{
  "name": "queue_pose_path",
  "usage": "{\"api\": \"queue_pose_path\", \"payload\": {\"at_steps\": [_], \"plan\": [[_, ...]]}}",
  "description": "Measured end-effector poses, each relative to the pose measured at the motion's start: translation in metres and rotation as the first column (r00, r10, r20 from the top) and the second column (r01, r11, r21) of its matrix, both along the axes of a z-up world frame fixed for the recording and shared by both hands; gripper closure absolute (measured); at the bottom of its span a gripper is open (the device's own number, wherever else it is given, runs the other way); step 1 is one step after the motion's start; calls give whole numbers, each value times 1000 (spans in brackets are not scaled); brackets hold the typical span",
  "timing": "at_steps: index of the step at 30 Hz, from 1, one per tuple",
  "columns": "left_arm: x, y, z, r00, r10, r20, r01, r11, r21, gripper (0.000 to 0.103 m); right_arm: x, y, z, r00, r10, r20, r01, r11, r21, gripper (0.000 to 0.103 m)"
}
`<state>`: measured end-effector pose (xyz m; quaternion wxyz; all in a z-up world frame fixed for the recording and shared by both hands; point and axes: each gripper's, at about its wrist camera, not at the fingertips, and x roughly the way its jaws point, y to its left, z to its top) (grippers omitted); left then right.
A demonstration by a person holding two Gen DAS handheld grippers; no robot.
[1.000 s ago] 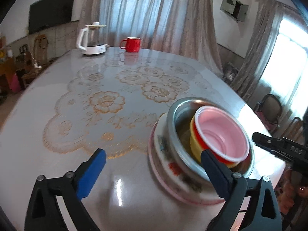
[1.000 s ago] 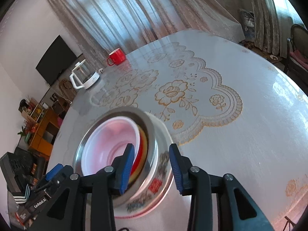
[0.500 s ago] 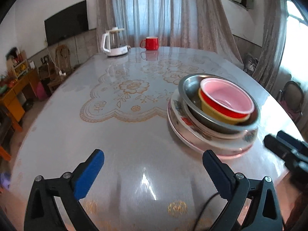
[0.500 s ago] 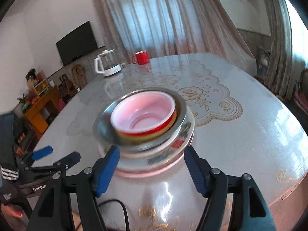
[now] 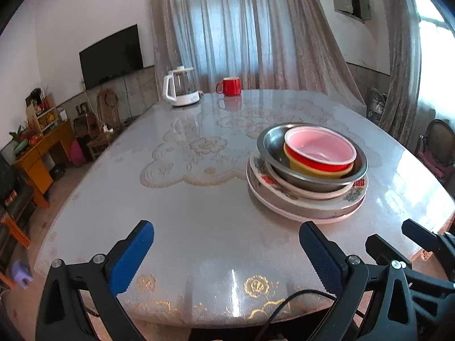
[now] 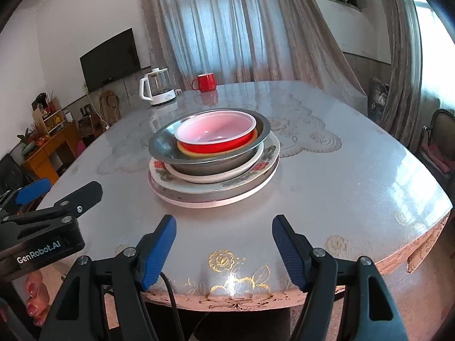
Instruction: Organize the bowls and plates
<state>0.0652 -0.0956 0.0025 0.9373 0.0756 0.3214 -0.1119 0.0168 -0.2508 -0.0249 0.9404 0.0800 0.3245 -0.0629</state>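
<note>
One stack stands on the table: a pink-rimmed flowered plate (image 5: 307, 209) (image 6: 199, 196) at the bottom, a white flowered dish on it, then a steel bowl (image 5: 273, 145) (image 6: 165, 147), a yellow bowl (image 5: 307, 170), and a red bowl (image 5: 321, 147) (image 6: 216, 133) with a pink inside on top. My left gripper (image 5: 227, 253) is open and empty, pulled back over the near table edge, left of the stack. My right gripper (image 6: 224, 244) is open and empty, straight in front of the stack and apart from it.
A white kettle (image 5: 180, 91) (image 6: 155, 89) and a red mug (image 5: 229, 86) (image 6: 204, 82) stand at the table's far edge. A lace mat (image 5: 199, 153) lies mid-table. Chairs (image 6: 435, 139) stand to the right, wooden furniture (image 5: 42, 147) to the left.
Both grippers pulled back from the stack toward the near table edge. My right gripper's jaws, narrow around the stack's rim a second ago, opened wide. The stack stayed in place.
</note>
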Motion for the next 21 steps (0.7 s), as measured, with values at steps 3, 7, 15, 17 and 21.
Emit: {"api": "queue_pose_path", "payload": {"at_steps": [3, 7, 15, 17, 21], "plan": [[-3, 1, -5, 1000, 2, -31, -2, 1000, -8, 0, -1, 7, -1, 1000, 11, -3, -12, 1000, -16, 32], [0, 4, -9, 998, 6, -58, -8, 1000, -20, 0, -2, 11, 0, 1000, 19, 5, -19, 999, -26, 32], [-2, 3, -10, 999, 5, -52, -6, 1000, -19, 0, -1, 8, -3, 1000, 11, -15, -11, 1000, -10, 32], [-1, 2, -11, 998, 7, -61, -8, 1000, -16, 0, -1, 9, -4, 1000, 11, -18, -11, 1000, -5, 32], [2, 2, -14, 997, 6, -79, -7, 1000, -17, 0, 0, 8, -4, 1000, 10, -23, -10, 1000, -4, 32]]}}
